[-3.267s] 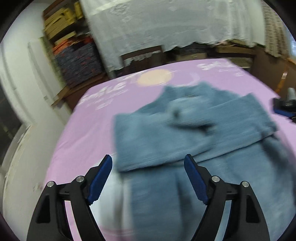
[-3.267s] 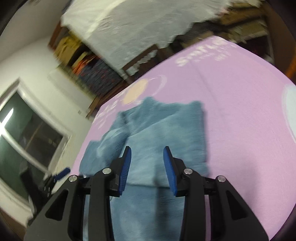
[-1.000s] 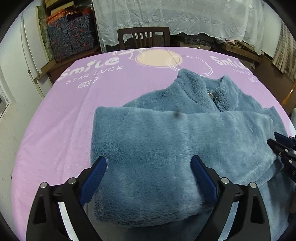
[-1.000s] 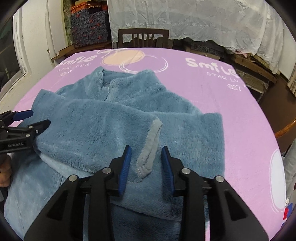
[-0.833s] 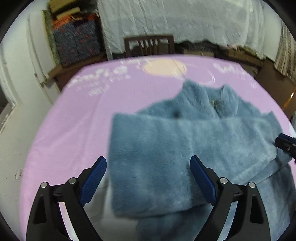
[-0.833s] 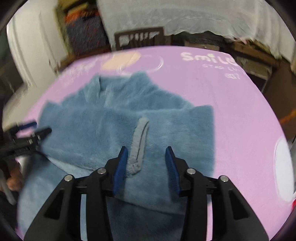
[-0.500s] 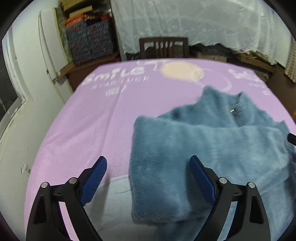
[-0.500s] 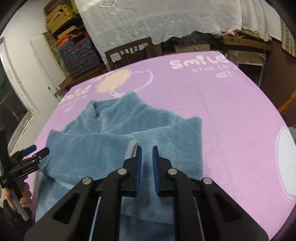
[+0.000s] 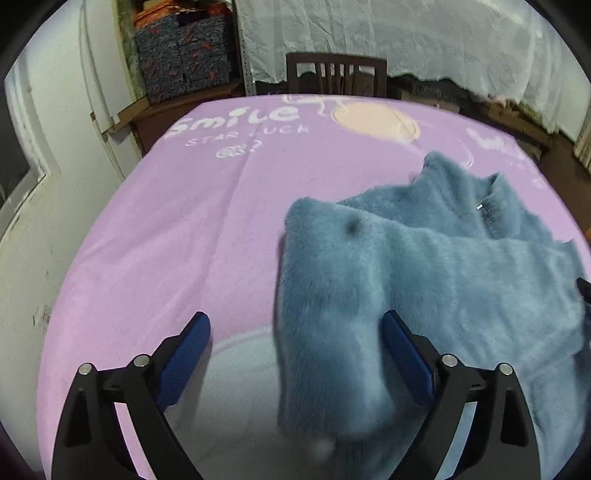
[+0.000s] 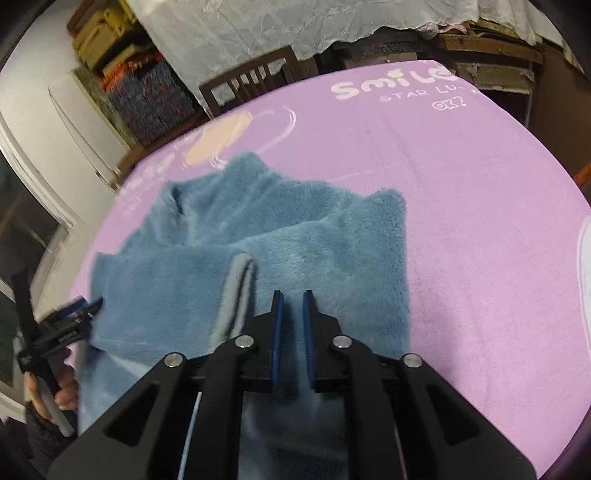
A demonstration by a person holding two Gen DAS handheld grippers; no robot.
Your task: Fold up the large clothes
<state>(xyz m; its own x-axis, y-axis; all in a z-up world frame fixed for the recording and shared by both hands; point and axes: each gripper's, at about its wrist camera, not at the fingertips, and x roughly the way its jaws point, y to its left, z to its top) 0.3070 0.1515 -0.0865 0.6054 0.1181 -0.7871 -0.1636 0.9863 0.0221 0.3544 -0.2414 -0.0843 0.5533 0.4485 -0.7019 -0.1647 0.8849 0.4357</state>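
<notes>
Your left tongs (image 9: 295, 354) are opening wide, empty, over the fleece jacket's (image 9: 424, 295) folded edge at their one o'clock. The jacket lies collar-away on the purple worktop (image 9: 184, 240). Your right tongs (image 10: 292, 321) are nearly shut, seemingly empty, the sleeve cuff (image 10: 236, 295) at eleven o'clock.

The blue jacket (image 9: 424, 280) is thick plush fleece, really fuzzy, with a smoother grey cuff (image 10: 236, 291). The surface (image 9: 177, 236) wears a soft matt purple cloth with white print. Both claws (image 9: 295, 354) (image 10: 291, 325) look like matt black plastic with blue pads (image 9: 184, 354) and shiny metal screws. The chair (image 9: 336, 74) is dark wood, with white lacy fabric (image 9: 406, 33) behind.
</notes>
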